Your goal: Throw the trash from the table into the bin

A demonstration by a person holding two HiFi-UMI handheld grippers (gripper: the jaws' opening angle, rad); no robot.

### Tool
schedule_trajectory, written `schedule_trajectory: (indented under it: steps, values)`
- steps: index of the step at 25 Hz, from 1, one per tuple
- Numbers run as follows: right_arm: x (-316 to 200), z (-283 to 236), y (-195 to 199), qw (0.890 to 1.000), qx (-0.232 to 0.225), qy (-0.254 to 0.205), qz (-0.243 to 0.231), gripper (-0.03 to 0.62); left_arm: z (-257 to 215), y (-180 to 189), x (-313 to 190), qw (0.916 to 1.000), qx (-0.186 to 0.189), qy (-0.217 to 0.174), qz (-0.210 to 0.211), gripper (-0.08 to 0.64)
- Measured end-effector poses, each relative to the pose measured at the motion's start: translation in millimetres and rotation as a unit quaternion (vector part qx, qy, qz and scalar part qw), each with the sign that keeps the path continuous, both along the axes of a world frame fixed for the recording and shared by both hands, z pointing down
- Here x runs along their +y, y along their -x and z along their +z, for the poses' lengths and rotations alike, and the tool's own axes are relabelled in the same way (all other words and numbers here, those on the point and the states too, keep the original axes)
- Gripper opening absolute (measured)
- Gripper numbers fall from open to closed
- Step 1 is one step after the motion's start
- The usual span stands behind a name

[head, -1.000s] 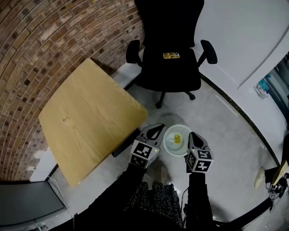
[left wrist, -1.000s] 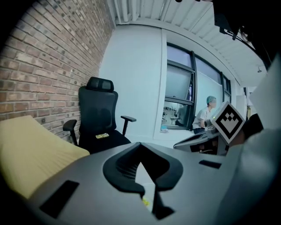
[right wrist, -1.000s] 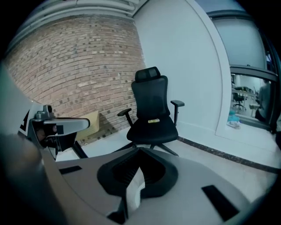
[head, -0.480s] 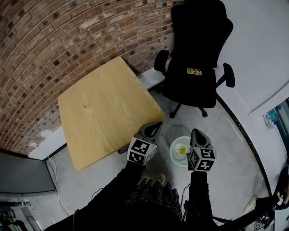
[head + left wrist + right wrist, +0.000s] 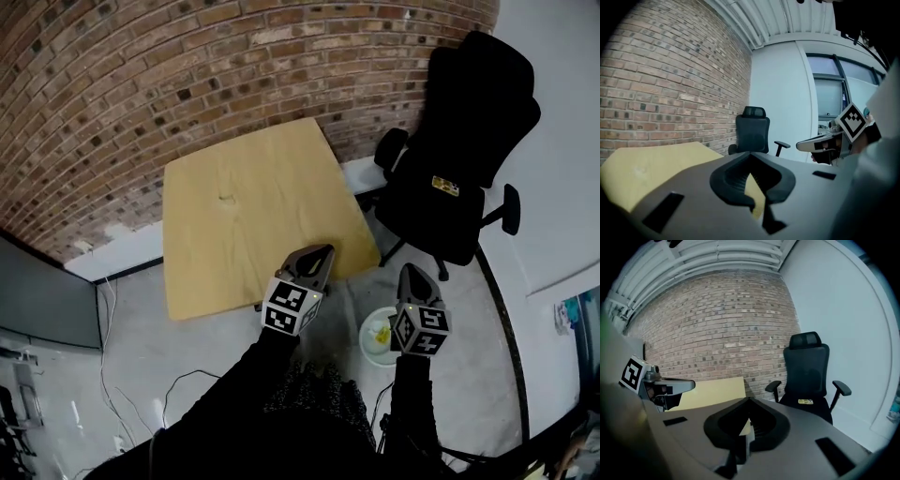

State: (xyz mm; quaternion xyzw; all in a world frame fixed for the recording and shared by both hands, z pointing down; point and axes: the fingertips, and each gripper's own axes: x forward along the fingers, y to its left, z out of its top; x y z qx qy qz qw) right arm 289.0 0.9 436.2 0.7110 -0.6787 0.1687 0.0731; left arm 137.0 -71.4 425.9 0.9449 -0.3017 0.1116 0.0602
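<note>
Trash (image 5: 380, 332) sits in the bin (image 5: 367, 347); the table (image 5: 244, 216) looks bare, so we judge it done. Our left gripper (image 5: 319, 253) and right gripper (image 5: 412, 274) are pressed together, empty.

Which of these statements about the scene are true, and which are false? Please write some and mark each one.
1. Trash lies on the table. False: no trash is visible on its wooden top.
2. The white bin stands on the floor, next to the right gripper in the head view. True.
3. The right gripper holds a piece of trash. False: its jaws are together and nothing is between them.
4. A small yellow thing lies on the seat of the black chair. True.
5. The wall behind the table is plain white. False: it is a brick wall.
</note>
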Motion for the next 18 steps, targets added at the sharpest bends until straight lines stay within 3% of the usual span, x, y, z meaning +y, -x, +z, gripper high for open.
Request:
schedule_trajectory:
  steps: [9, 18]
  values:
    - [-53.5, -24.9, 77.4, 0.996, 0.011, -0.021, -0.088, 0.011, -14.4, 71.2, -32.2, 0.9972, 0.012, -0.006, -0.074, 0.005]
    - [-90.9, -34.7, 135.1, 0.994, 0.022, -0.009, -0.108, 0.011, -20.3, 137.3, -62.1, 0.9941, 0.018, -0.008, -0.107, 0.005]
